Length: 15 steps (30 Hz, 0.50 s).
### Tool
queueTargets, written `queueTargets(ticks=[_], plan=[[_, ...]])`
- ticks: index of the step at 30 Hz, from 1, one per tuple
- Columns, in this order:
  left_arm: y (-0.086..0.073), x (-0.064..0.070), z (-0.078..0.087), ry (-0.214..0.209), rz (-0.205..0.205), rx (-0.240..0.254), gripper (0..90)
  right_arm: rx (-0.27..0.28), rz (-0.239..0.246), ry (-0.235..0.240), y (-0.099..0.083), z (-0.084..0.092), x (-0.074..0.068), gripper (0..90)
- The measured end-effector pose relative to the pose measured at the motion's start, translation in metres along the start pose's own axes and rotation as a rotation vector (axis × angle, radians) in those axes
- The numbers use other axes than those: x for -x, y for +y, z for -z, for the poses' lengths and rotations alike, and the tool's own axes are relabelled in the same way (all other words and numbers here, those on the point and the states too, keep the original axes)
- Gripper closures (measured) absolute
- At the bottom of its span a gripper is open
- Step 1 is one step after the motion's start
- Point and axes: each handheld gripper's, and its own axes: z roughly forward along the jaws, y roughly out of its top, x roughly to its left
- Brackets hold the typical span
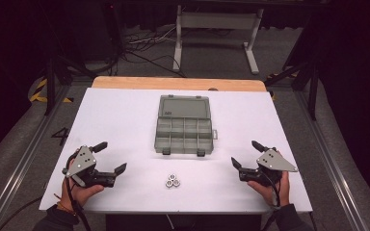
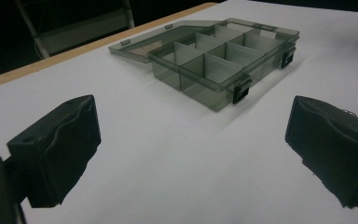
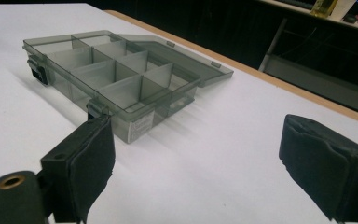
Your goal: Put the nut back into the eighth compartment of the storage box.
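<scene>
A grey see-through compartment box point(image 1: 183, 135) lies open in the middle of the white table point(image 1: 125, 115), its lid point(image 1: 184, 107) folded back flat. Its compartments look empty in the left gripper view point(image 2: 223, 60) and the right gripper view point(image 3: 107, 74). Three metal nuts point(image 1: 173, 181) sit together near the front edge, below the box. My left gripper point(image 1: 110, 157) rests open at the front left, my right gripper point(image 1: 244, 154) open at the front right. Nothing lies between either pair of jaws, as the left gripper point(image 2: 191, 154) and right gripper point(image 3: 196, 163) views show.
A wooden strip point(image 1: 178, 83) edges the table's far side. Beyond it stand a white metal frame point(image 1: 217, 29) and cables on the floor. Metal rails point(image 1: 327, 159) run along both sides of the table.
</scene>
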Motion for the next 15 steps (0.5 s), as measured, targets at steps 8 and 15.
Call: queueTargets(ticks=[8, 15], plan=[[-0.004, 0.006, 0.003, -0.042, -0.014, -0.007, 4.0, -0.047, 0.012, 0.045, 0.005, -0.002, 0.004, 13.5], [-0.012, 0.008, 0.013, -0.038, -0.011, -0.033, 4.2, -0.174, 0.051, 0.248, 0.038, -0.022, -0.009, 17.6]])
